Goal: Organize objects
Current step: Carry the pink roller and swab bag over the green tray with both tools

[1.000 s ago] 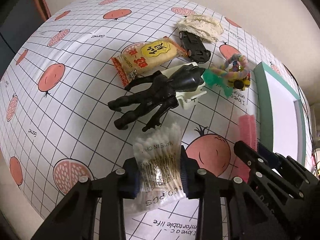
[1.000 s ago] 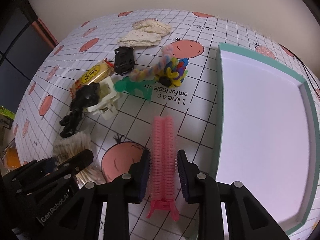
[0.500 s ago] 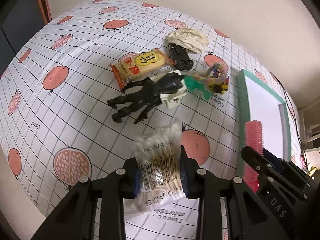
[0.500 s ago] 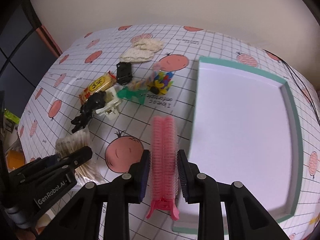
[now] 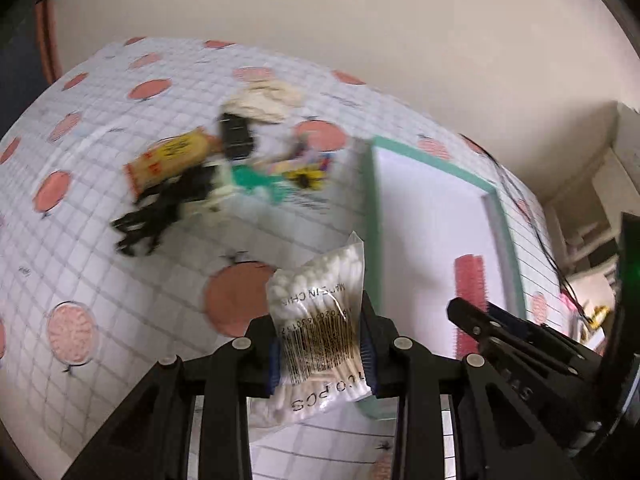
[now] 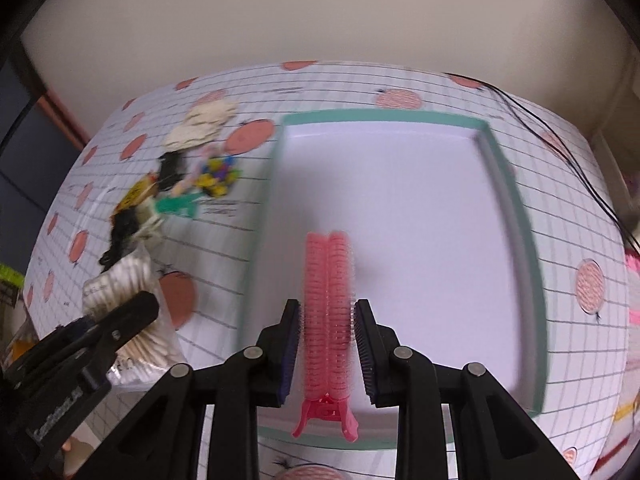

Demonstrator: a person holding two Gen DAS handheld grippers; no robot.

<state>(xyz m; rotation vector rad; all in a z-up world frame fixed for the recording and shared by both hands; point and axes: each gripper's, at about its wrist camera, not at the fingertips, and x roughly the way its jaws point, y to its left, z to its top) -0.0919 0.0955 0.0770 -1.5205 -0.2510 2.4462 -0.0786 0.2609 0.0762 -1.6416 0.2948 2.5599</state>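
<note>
Right gripper [image 6: 326, 344] clenching pink hair clip [image 6: 327, 312] now over tray [image 6: 516, 216] | left gripper [image 5: 322, 344] grasping cotton-swab packet [image 5: 320, 320] nears rim | drop-off imminent

Looking like a home room, set up for tidying small household things. Showing a table under a white grid-patterned cloth [image 6: 400, 92] printed with pink fruit, standing against a plain cream wall [image 5: 320, 20]. Lying scattered on it: a snack packet [image 5: 168, 158], a black toy figure [image 5: 160, 208], a cream lace cloth [image 5: 262, 100]. Sitting beside them, a green-rimmed white tray [image 6: 384, 117]. Glimpsing cluttered shelves [image 5: 592, 240] at the blurred right edge.
</note>
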